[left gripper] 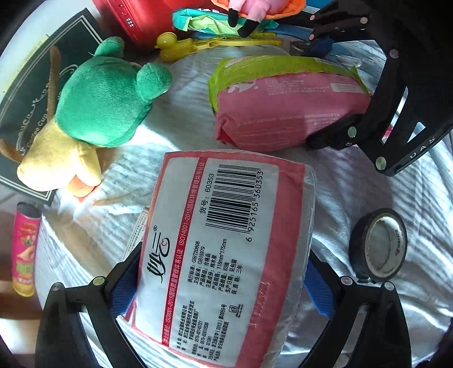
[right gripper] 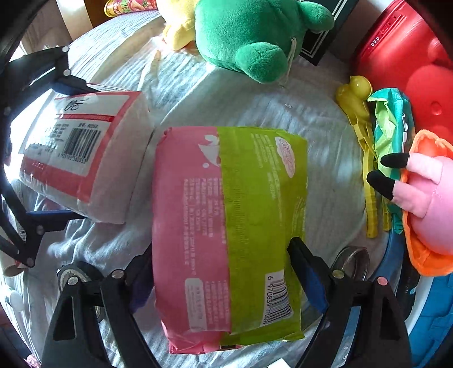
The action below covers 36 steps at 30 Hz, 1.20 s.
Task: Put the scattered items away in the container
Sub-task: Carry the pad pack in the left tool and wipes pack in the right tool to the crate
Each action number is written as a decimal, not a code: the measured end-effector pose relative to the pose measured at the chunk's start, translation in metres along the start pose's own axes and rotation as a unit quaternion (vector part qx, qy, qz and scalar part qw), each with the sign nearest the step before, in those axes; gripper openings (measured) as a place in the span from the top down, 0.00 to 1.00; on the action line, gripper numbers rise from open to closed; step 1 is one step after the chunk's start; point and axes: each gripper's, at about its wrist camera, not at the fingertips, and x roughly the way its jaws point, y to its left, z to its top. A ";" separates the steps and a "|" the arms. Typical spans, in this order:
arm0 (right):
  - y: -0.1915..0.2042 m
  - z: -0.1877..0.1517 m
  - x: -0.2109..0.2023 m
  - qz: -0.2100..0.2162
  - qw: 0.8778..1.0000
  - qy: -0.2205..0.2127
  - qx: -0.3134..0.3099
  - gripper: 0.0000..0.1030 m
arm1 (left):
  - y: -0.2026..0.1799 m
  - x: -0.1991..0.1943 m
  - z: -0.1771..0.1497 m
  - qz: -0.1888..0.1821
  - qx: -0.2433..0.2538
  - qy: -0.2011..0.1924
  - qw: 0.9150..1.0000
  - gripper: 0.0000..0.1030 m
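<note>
My left gripper (left gripper: 218,271) is shut on a red-and-white tissue pack (left gripper: 226,243), gripped across its width; the pack also shows in the right wrist view (right gripper: 85,153) with the left gripper (right gripper: 36,147) around it. My right gripper (right gripper: 223,254) is shut on a pink-and-green tissue pack (right gripper: 226,226); the pack shows in the left wrist view (left gripper: 286,102) with the right gripper (left gripper: 334,87) around it. Both packs are over a white striped cloth (left gripper: 170,102). No container is clearly identifiable.
A green-and-yellow plush toy (left gripper: 96,113) lies on the left by a dark box (left gripper: 31,93). A black tape roll (left gripper: 379,246), yellow duck clip (left gripper: 175,45), red case (left gripper: 133,19), pink plush (right gripper: 424,195) and snack can (left gripper: 25,249) lie around.
</note>
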 end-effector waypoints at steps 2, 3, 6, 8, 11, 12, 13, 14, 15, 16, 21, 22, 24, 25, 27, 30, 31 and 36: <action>0.001 -0.009 -0.011 -0.020 1.000 -0.021 0.004 0.28 | -0.011 -0.010 -0.005 0.042 -0.014 -0.014 0.999 0.06; 0.002 -0.014 -0.017 -0.029 0.999 -0.033 0.007 0.29 | -0.016 -0.017 -0.009 0.057 -0.025 -0.024 0.998 0.06; 0.000 -0.035 -0.036 -0.052 0.996 -0.066 0.027 0.30 | -0.027 -0.042 -0.017 0.074 -0.074 -0.052 0.993 0.06; -0.001 -0.050 -0.045 -0.059 0.994 -0.079 0.042 0.30 | -0.032 -0.060 -0.022 0.080 -0.106 -0.060 0.989 0.06; 0.002 -0.071 -0.058 -0.067 0.991 -0.095 0.066 0.30 | -0.035 -0.087 -0.021 0.088 -0.154 -0.067 0.982 0.06; 0.003 -0.078 -0.063 -0.068 0.990 -0.100 0.074 0.30 | -0.037 -0.096 -0.022 0.092 -0.169 -0.069 0.979 0.06; 0.002 -0.086 -0.069 -0.070 0.988 -0.107 0.084 0.30 | -0.041 -0.104 -0.023 0.100 -0.179 -0.071 0.976 0.06; -0.001 -0.093 -0.076 -0.072 0.987 -0.112 0.094 0.30 | -0.044 -0.112 -0.022 0.111 -0.188 -0.073 0.973 0.06; -0.005 -0.098 -0.084 -0.074 0.985 -0.117 0.103 0.30 | -0.045 -0.118 -0.017 0.125 -0.199 -0.073 0.969 0.06; -0.009 -0.101 -0.092 -0.076 0.983 -0.122 0.111 0.30 | -0.047 -0.125 -0.014 0.132 -0.214 -0.075 0.965 0.06; -0.005 -0.129 -0.129 -0.090 0.974 -0.154 0.142 0.30 | -0.073 -0.167 -0.013 0.144 -0.272 -0.107 0.946 0.06; -0.005 -0.136 -0.138 -0.093 0.972 -0.160 0.148 0.30 | -0.080 -0.176 -0.012 0.147 -0.277 -0.113 0.943 0.06; -0.005 -0.151 -0.155 -0.098 0.967 -0.172 0.160 0.30 | -0.091 -0.189 -0.009 0.146 -0.286 -0.123 0.939 0.06; -0.005 -0.158 -0.163 -0.102 0.965 -0.176 0.165 0.30 | -0.096 -0.196 -0.007 0.143 -0.292 -0.128 0.937 0.06; -0.006 -0.173 -0.179 -0.112 0.962 -0.181 0.174 0.30 | -0.105 -0.208 -0.004 0.138 -0.303 -0.137 0.933 0.06; -0.009 -0.194 -0.201 -0.127 0.957 -0.186 0.183 0.30 | -0.124 -0.225 0.004 0.133 -0.314 -0.149 0.928 0.06; -0.010 -0.203 -0.208 -0.129 0.955 -0.189 0.186 0.30 | -0.131 -0.230 0.007 0.133 -0.317 -0.152 0.927 0.06; -0.020 -0.248 -0.246 -0.139 0.947 -0.214 0.197 0.30 | -0.174 -0.252 0.023 0.138 -0.322 -0.154 0.924 0.06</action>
